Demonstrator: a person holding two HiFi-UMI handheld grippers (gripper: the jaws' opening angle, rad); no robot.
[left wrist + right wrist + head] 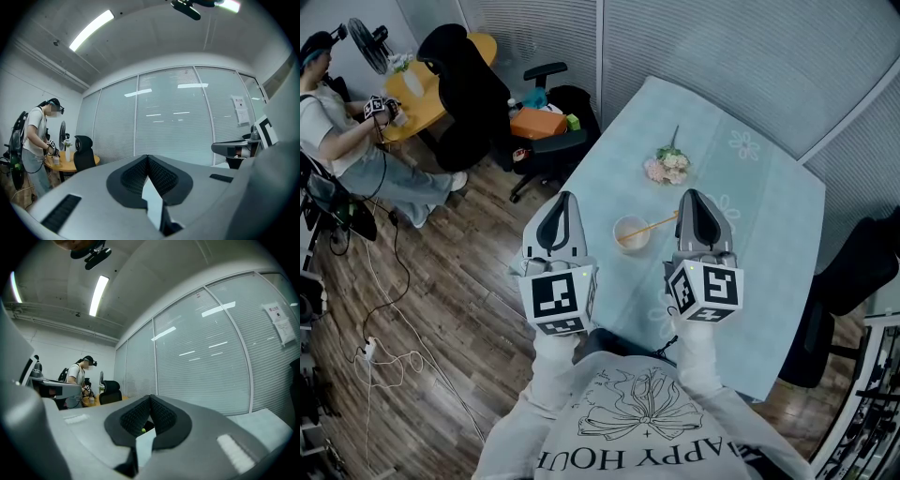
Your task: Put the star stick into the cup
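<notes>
In the head view a small white cup [630,232] stands on the pale blue tablecloth [769,216]. A thin wooden stick [654,225] rests in the cup and leans out over its right rim towards my right gripper; its star end does not show. My left gripper [566,196] is held up left of the cup, over the table's left edge, jaws shut and empty. My right gripper [692,193] is just right of the cup, near the stick's outer end, also shut with nothing between its jaws. Both gripper views point upward at the glass wall: left gripper [148,157], right gripper [150,397].
A small bunch of pink flowers [667,167] lies on the table beyond the cup. Black office chairs [548,127] stand left of the table, another chair [853,272] at the right. A person [337,131] sits at a yellow round table [431,94] far left. Cables [384,347] cross the wooden floor.
</notes>
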